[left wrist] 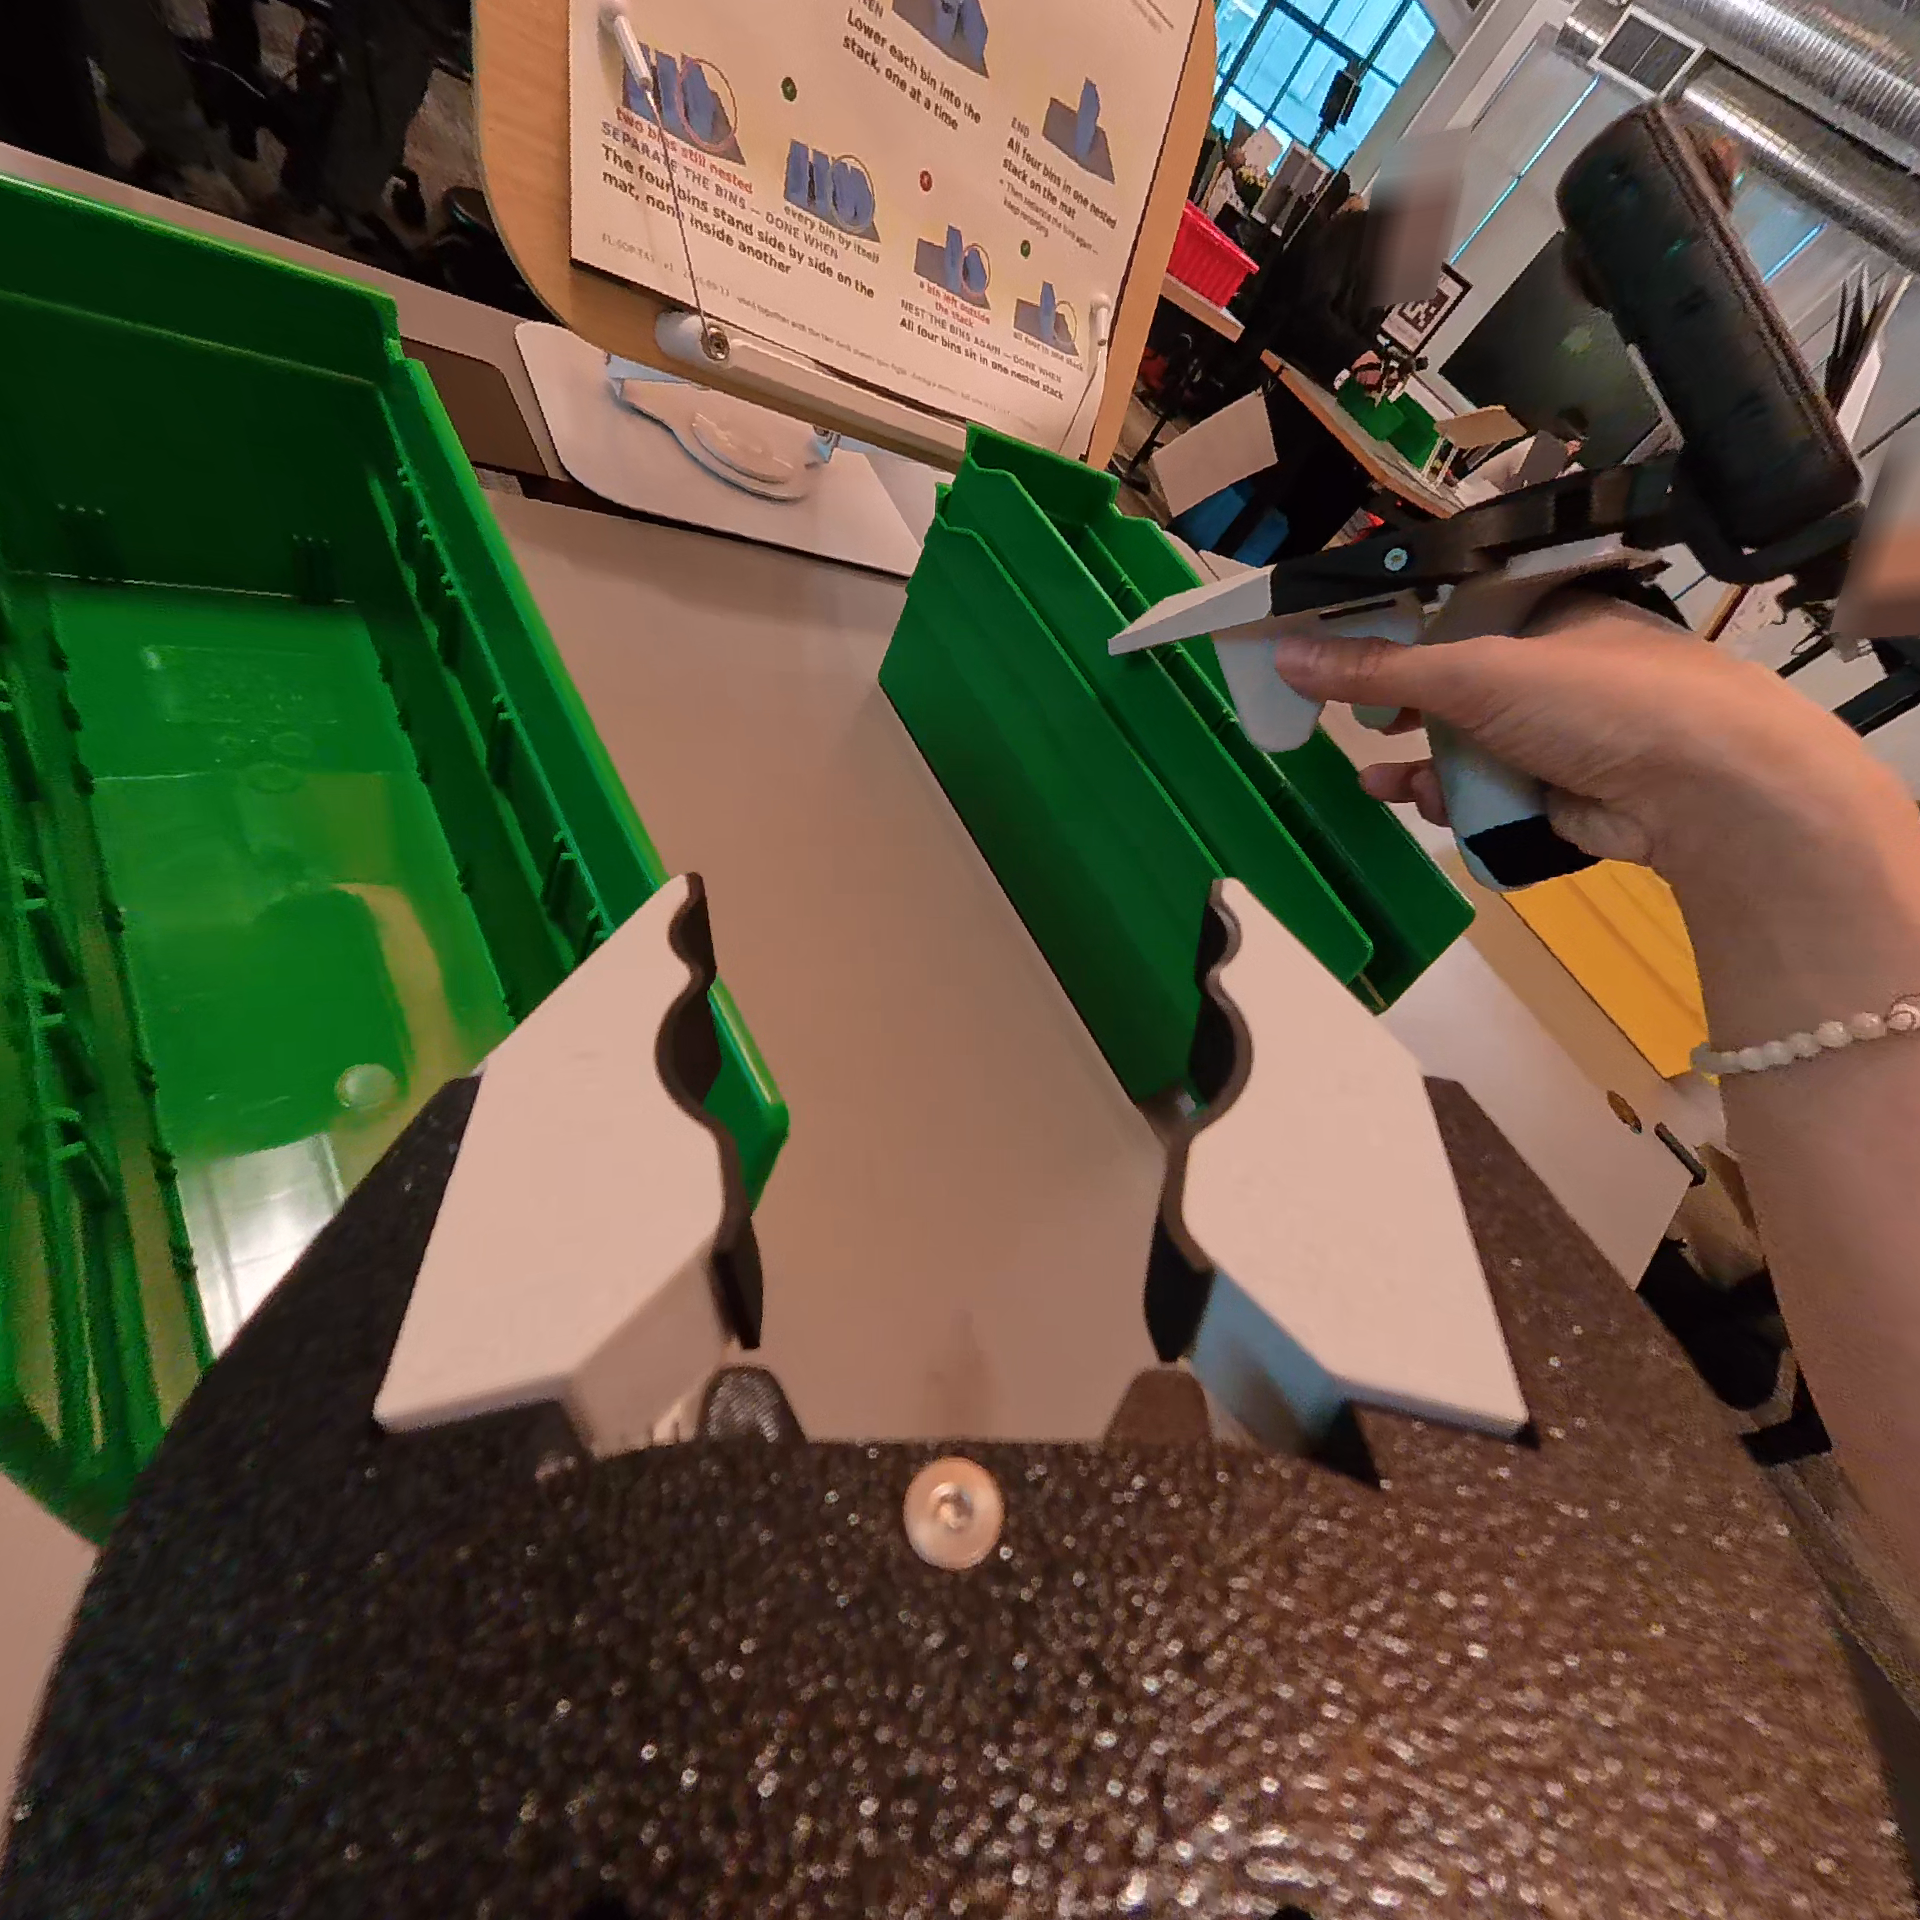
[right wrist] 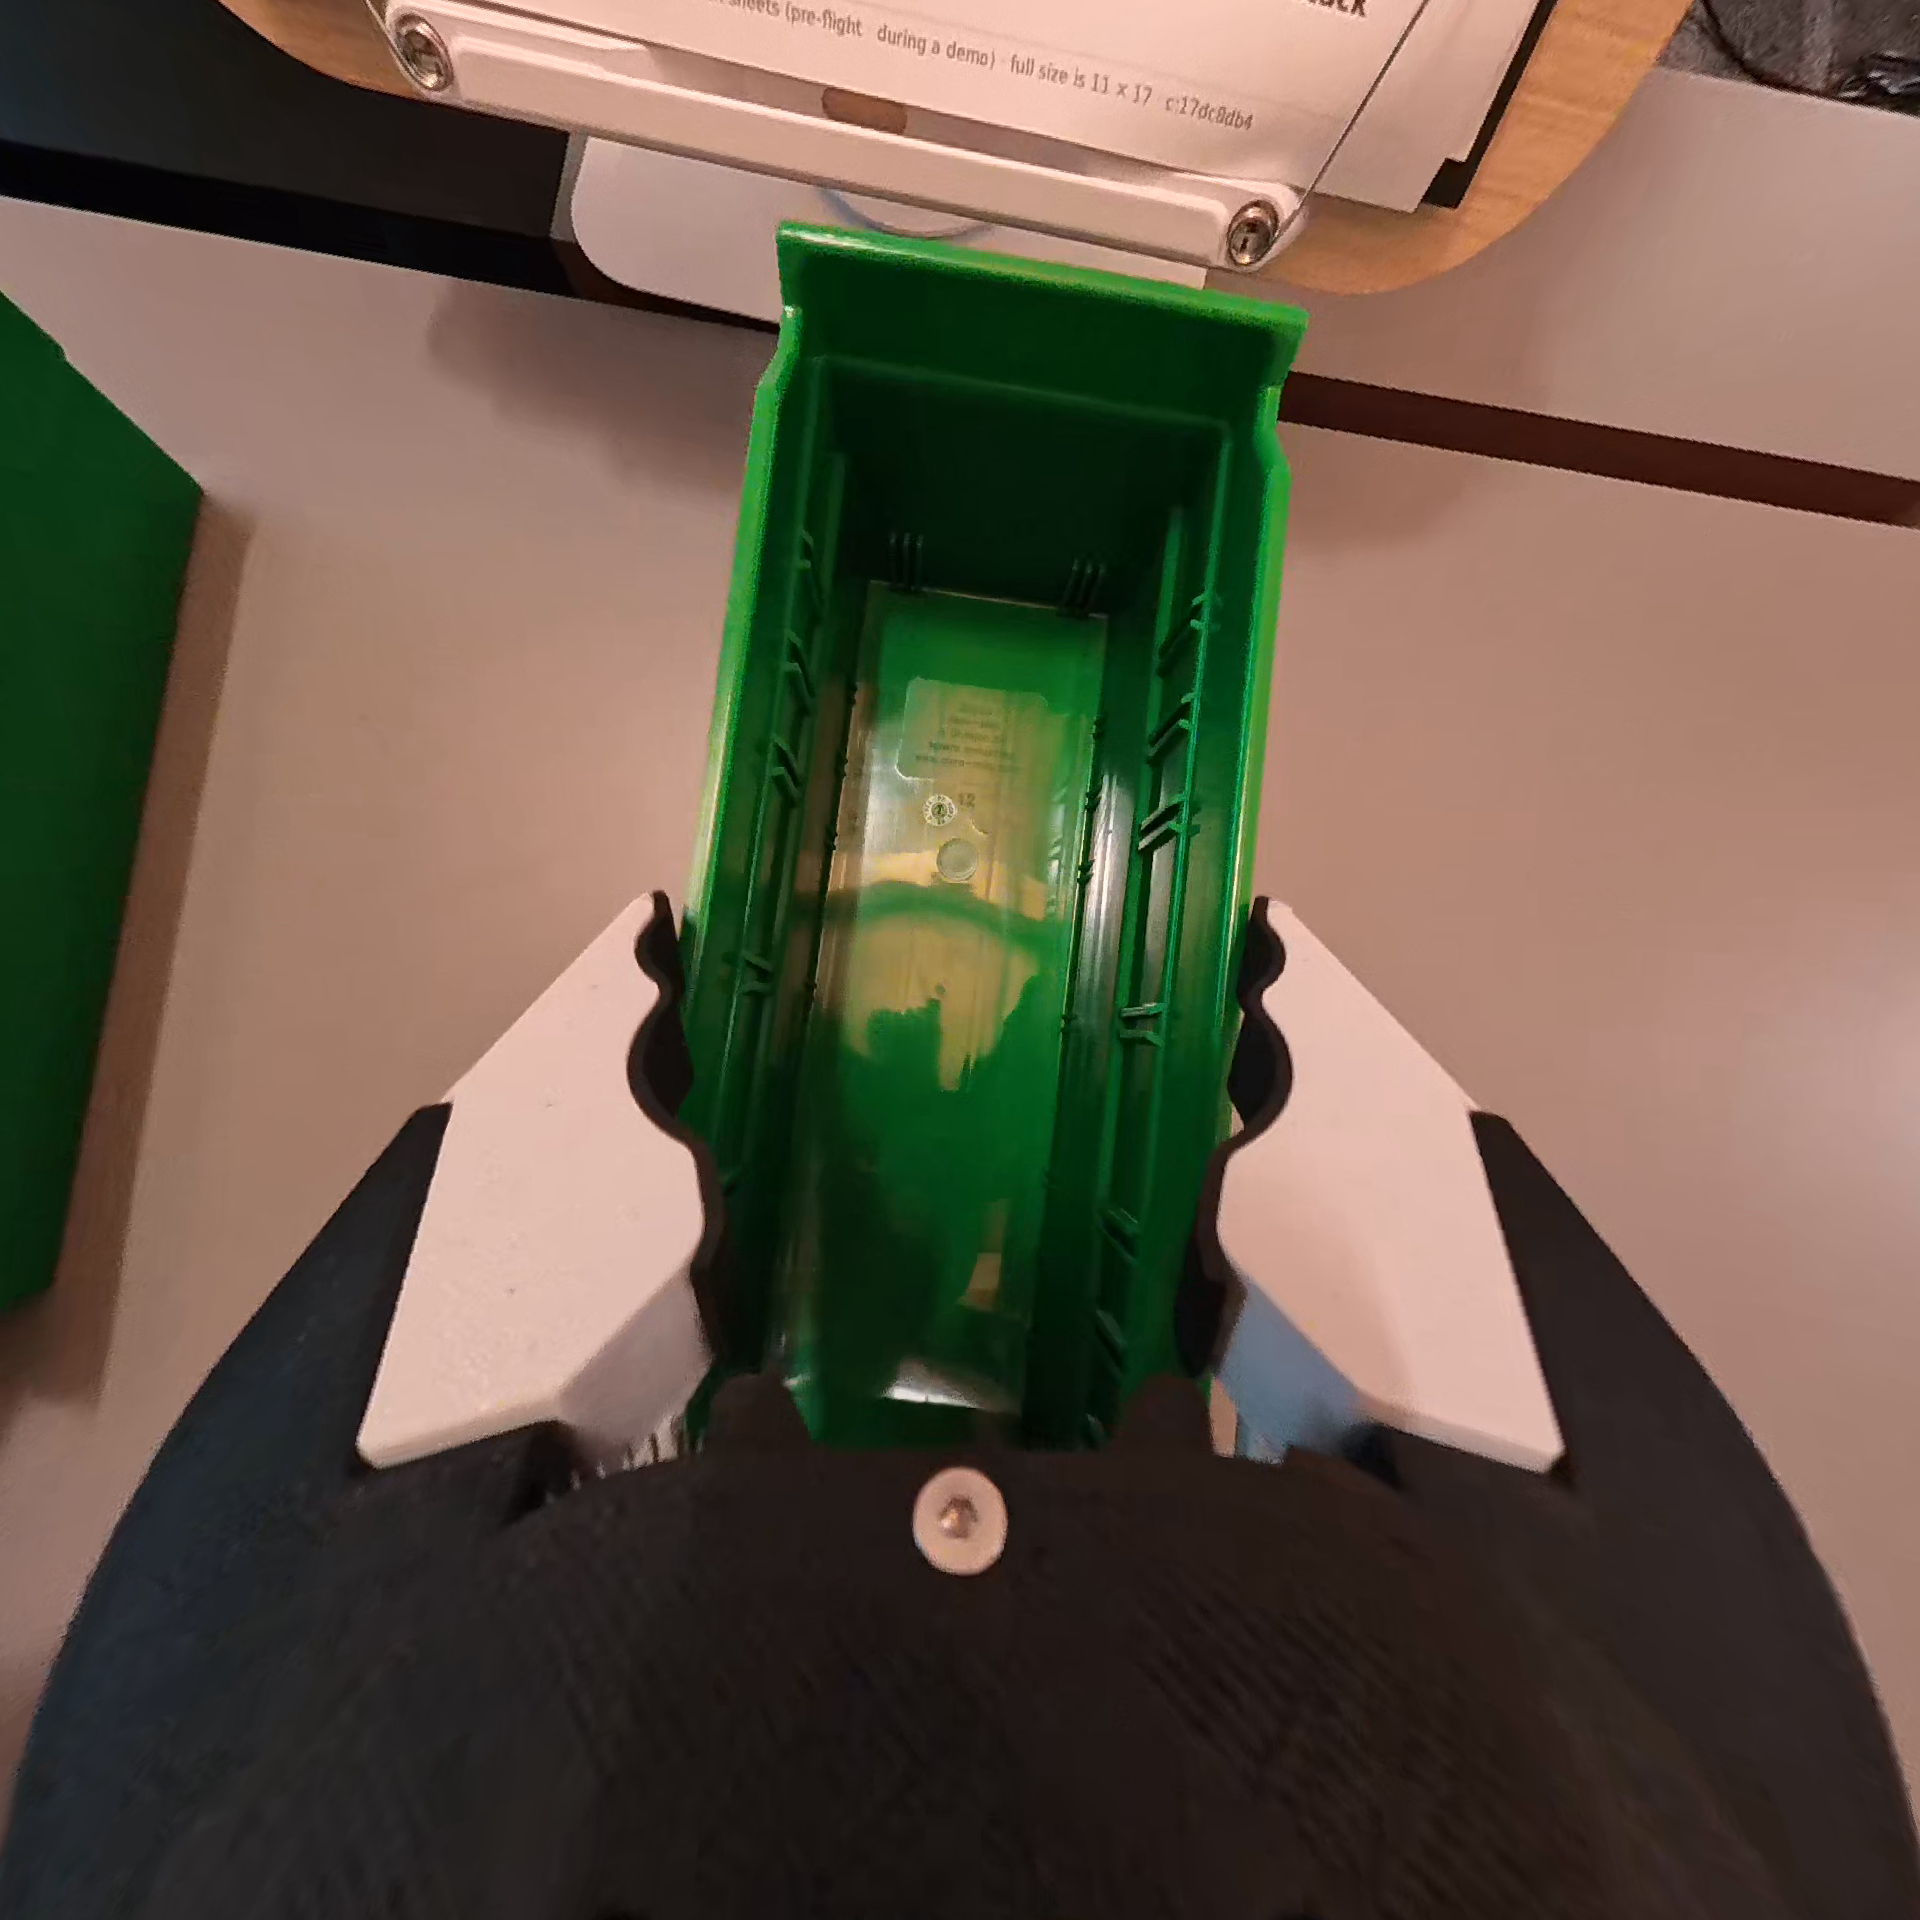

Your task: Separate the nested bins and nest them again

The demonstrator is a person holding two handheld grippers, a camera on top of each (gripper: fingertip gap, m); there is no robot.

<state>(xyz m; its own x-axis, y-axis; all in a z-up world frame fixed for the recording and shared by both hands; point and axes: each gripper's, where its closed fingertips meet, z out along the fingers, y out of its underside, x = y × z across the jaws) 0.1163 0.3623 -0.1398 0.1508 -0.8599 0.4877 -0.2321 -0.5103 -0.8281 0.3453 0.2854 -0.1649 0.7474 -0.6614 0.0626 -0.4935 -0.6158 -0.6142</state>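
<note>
At the far left of the left wrist view a green bin [left wrist: 260, 779] lies close to the camera, its open inside and ribbed walls facing the lens, its right rim running down to pass behind the left finger. The left tool [left wrist: 956, 1091] hangs with its fingers spread wide and nothing between them; only a bare strip of pale surface [left wrist: 831, 831] shows in the gap, stretching back toward the stand of a wooden board [left wrist: 540, 281] that carries a printed sheet. To the right of that strip a green bin stack [left wrist: 1091, 790] rests on the surface, its stepped double rims showing more than one bin nested together. A hand [left wrist: 1621, 738] at the right edge holds the right tool above the stack's rim.

In the right wrist view the left edge shows a green bin side [right wrist: 83, 790], well apart from the middle. The right tool [right wrist: 961, 1101] straddles the stack [right wrist: 997, 499], one finger outside each long wall, jaws spread; whether the pads press the walls I cannot tell. Bare surface lies on both flanks of the stack.
</note>
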